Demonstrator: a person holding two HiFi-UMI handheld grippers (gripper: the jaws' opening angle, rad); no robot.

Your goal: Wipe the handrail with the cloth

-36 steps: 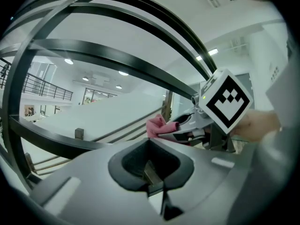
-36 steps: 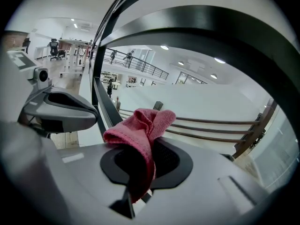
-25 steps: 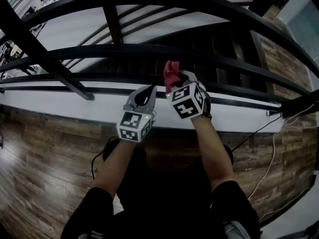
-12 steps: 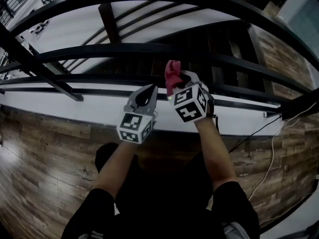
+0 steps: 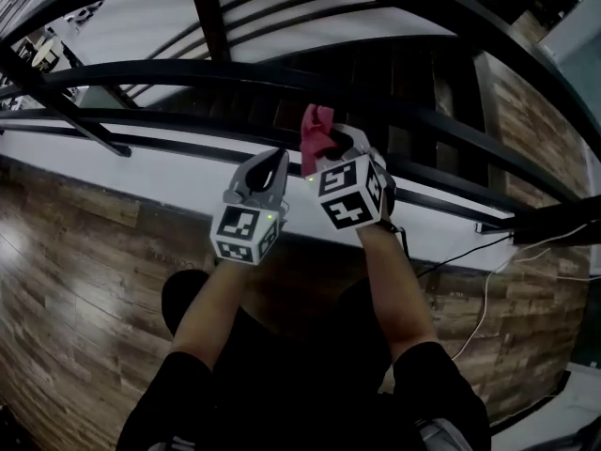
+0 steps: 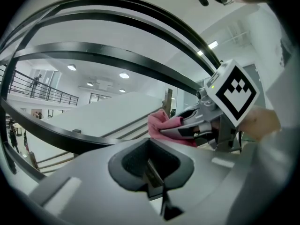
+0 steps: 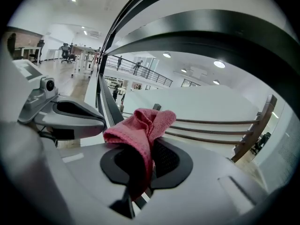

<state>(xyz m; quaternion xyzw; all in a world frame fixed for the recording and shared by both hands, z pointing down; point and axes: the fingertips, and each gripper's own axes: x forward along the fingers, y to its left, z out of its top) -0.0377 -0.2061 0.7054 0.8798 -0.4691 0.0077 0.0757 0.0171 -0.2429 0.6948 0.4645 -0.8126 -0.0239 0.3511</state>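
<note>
The right hand-held gripper (image 5: 336, 148) has its jaws clamped on a pink cloth (image 7: 143, 125), which bunches out above them, close under the black handrail (image 5: 188, 70); whether it touches cannot be told. The left hand-held gripper (image 6: 154, 177), just beside it, has its jaws closed together with nothing between them.

Right tool (image 5: 331, 147) clamps pink cloth (image 5: 315, 132) at the black handrail (image 5: 169, 69). Left tool (image 5: 269, 169) just beside it, jaws together. Wood floor (image 5: 75, 280) below.
</note>
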